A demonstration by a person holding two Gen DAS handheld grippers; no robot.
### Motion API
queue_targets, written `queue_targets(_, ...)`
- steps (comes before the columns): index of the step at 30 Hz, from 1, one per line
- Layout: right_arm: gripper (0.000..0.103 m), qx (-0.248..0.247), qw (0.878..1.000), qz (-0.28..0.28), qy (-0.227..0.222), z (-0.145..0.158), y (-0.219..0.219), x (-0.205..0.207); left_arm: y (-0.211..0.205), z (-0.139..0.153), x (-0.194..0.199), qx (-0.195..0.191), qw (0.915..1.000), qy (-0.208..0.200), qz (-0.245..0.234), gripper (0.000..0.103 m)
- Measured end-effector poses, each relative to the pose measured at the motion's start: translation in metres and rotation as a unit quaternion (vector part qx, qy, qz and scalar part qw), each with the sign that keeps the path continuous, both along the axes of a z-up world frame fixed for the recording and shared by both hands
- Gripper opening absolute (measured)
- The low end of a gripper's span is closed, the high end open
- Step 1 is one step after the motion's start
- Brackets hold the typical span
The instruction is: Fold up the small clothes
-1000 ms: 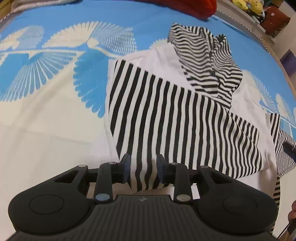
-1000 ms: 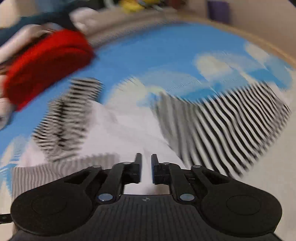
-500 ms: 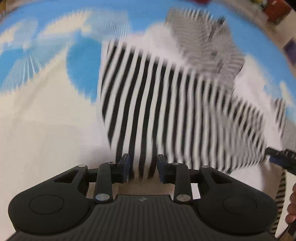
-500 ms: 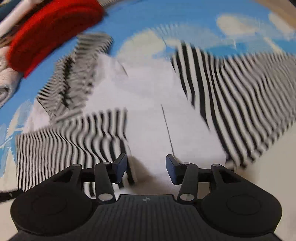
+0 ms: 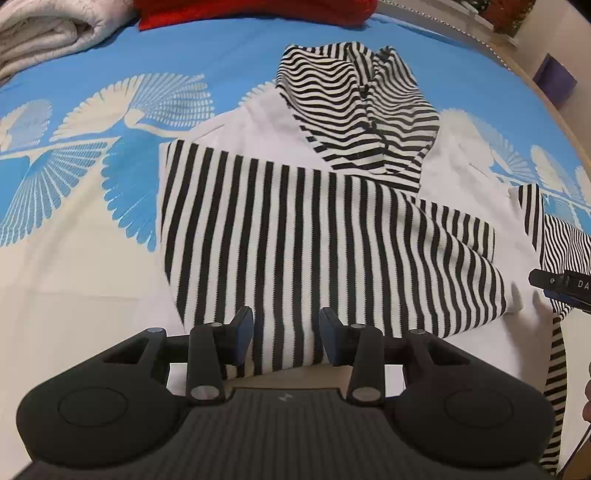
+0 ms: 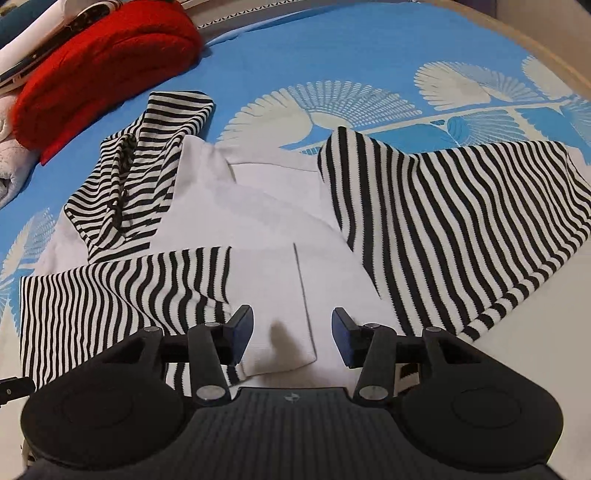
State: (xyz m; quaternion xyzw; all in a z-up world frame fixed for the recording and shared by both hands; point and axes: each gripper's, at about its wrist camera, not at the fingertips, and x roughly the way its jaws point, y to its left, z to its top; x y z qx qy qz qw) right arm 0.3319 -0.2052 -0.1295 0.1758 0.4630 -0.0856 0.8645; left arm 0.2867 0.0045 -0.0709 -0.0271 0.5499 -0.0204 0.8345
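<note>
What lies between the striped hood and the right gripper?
In the right wrist view, only the garment's plain white body lies between the striped hood and the right gripper.

I saw a bed spread with a blue sheet [image 5: 229, 62] printed in cream fan-leaf shapes, its pale wooden frame [image 6: 546, 48] curving along one edge under even indoor light.

Domestic bedroom. A bed spread with a blue sheet [image 5: 240, 48] printed with white fan-shaped motifs fills both views. At 11 o'clock in the right wrist view lie a folded red knit [image 6: 99, 70] and a cream blanket [image 5: 44, 33].
</note>
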Motion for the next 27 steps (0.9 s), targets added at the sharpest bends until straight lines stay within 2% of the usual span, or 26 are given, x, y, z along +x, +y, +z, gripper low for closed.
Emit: queue_targets(27,0.049,-0.012,1.000,-0.006,-0.010,0.007,-0.020,-0.006,-0.029,0.003,0.008,-0.006,0.9998,-0.015,-0.009,0.044)
